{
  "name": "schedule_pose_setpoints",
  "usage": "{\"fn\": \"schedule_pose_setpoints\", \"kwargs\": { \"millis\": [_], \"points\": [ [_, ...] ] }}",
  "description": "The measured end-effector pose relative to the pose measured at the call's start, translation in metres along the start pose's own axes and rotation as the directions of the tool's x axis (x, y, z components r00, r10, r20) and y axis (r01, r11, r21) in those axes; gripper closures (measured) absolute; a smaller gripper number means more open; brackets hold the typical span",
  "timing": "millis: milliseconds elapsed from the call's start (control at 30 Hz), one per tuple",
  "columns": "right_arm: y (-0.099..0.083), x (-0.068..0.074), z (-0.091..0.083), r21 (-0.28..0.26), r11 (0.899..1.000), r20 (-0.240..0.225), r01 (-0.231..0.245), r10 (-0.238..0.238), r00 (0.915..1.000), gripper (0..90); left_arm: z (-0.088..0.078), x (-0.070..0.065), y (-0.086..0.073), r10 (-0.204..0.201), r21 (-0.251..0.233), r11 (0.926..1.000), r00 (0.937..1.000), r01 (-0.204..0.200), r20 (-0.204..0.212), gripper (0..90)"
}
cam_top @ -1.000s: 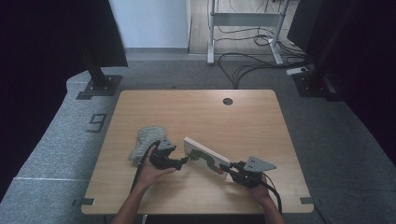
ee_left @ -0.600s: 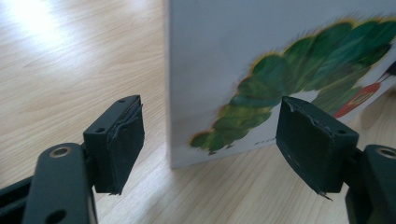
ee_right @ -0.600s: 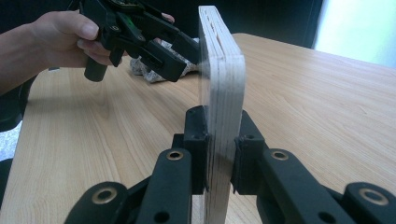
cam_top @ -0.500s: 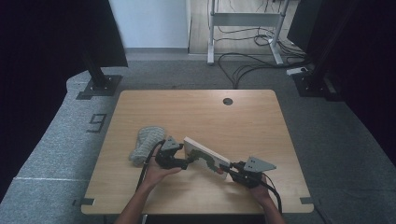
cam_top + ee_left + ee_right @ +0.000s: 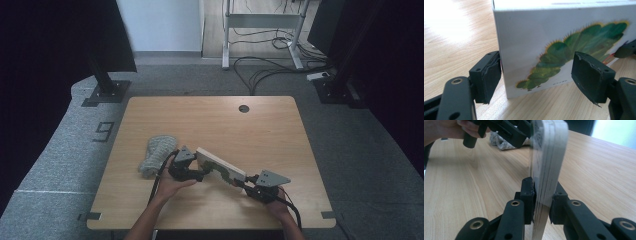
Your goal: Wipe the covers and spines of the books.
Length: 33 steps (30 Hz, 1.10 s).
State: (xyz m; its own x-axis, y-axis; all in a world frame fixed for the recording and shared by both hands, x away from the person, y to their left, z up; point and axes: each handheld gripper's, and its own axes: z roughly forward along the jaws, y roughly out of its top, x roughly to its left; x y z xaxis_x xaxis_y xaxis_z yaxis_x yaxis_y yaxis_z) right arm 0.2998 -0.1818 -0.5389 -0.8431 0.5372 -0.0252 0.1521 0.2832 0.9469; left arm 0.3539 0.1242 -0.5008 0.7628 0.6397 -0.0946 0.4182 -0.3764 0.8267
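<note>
A thick white board book (image 5: 220, 170) with a green caterpillar on its cover (image 5: 564, 37) stands on its long edge, slanting across the near part of the table. My right gripper (image 5: 543, 197) is shut on the book's near-right end (image 5: 547, 157), with both pads pressed on the covers. It sits at the book's right end in the high view (image 5: 243, 183). My left gripper (image 5: 544, 75) is open at the book's left end (image 5: 199, 175). One pad lies just past the book's edge, the other hangs in front of the cover, and neither presses on it.
A crumpled grey cloth (image 5: 156, 152) lies left of the book, just behind the left hand (image 5: 501, 141). The wooden table (image 5: 250, 135) has a round cable hole (image 5: 243, 108) near its far edge. Cables trail from both grippers over the near edge.
My left gripper has edged a little to the right, up to the book's left end. The right gripper and the book have kept still.
</note>
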Motion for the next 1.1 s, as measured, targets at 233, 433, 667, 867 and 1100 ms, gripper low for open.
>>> {"fn": "schedule_pose_setpoints", "kwargs": {
  "millis": [233,433,667,867,1100],
  "points": [
    [-0.001,0.000,0.001,0.019,1.000,0.004,-0.002,0.002,1.0000,75.2,-0.002,-0.004,0.002,-0.007,-0.037,0.9993,0.9997,0.006,-0.024,25.0],
    [-0.003,0.000,0.001,0.041,0.999,0.009,0.005,-0.005,0.9999,74.3,-0.003,-0.004,0.003,-0.009,-0.042,0.9991,0.9996,0.008,-0.026,24.8],
    [0.001,0.001,0.003,0.063,0.996,0.024,0.063,-0.064,0.9976,76.9,-0.005,-0.006,0.004,-0.013,-0.038,0.9992,0.9988,0.011,-0.046,25.0],
    [0.009,-0.008,0.015,0.098,0.988,0.055,0.123,-0.129,0.9901,76.0,-0.009,0.001,0.005,-0.049,-0.061,0.9971,0.9964,0.044,-0.070,25.8],
    [0.012,-0.019,0.020,0.097,0.989,0.076,0.109,-0.117,0.9903,71.8,-0.015,0.002,0.006,-0.064,-0.096,0.9936,0.9966,0.059,-0.052,26.4]
  ]
}}
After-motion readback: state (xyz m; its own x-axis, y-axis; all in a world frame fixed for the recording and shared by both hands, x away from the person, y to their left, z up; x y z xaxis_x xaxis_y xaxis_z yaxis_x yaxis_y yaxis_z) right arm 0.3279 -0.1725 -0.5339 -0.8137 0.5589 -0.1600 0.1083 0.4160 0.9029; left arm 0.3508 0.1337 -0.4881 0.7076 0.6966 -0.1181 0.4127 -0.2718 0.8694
